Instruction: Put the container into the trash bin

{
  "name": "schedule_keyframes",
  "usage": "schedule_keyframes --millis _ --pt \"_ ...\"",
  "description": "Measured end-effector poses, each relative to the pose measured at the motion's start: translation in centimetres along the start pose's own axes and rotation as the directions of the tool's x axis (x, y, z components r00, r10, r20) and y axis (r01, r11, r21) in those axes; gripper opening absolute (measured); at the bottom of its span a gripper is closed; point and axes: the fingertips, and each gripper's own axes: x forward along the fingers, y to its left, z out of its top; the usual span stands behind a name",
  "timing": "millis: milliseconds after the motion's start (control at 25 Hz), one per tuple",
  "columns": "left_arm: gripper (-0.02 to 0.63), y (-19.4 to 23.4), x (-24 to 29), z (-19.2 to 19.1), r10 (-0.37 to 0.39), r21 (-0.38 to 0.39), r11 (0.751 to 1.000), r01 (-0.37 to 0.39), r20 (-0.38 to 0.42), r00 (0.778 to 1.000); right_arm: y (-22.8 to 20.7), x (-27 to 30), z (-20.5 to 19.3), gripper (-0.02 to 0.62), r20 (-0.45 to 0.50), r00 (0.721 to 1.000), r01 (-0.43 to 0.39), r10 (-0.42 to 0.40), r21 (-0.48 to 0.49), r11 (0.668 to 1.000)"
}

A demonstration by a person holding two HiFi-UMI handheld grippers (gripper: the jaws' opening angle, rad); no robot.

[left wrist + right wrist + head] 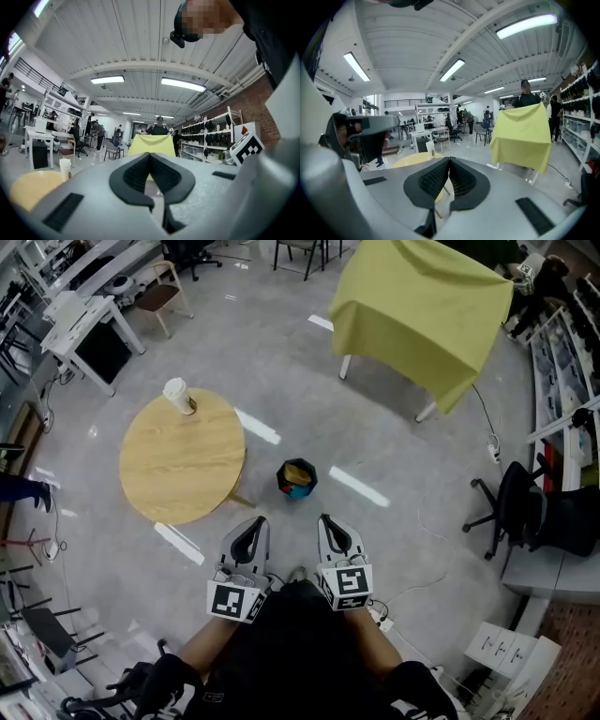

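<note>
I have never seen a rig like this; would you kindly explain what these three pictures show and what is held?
No robot here: a person holds a two-jaw gripper in each hand. The head view comes from a camera on their head, looking down at the left gripper and right gripper. The other two views come from cameras riding on each gripper. Both have jaws together and hold nothing. A white cup stands on the round wooden table; a trash bin sits on the floor beside it.

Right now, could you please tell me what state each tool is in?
Left tool: closed, holding nothing.
Right tool: closed, holding nothing.
</note>
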Motion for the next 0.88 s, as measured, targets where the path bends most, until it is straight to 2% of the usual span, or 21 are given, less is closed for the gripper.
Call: schedule_keyframes --millis 160,400,880 --pt "0.006 2.0 -1.5 0.6 -0.001 -0.02 1.0 0.001 -0.003 1.0 2.3 -1.0 1.9 0.026 0.056 0.998 0.015 -0.015 -0.004 1.0" --pt "0.006 4.5 -3.6 0.9 -0.01 -0.019 1.0 0.01 0.004 1.0 6.3 -0.3 2.3 0.026 0.065 0.998 0.004 -0.004 -0.007 1.0" --pt "0.006 6.5 -5.3 0.5 -0.041 -0.038 0.998 0.041 0.015 0.999 9.4 0.3 3.3 0.025 0.085 0.996 0.034 -0.03 -0.048 0.998"
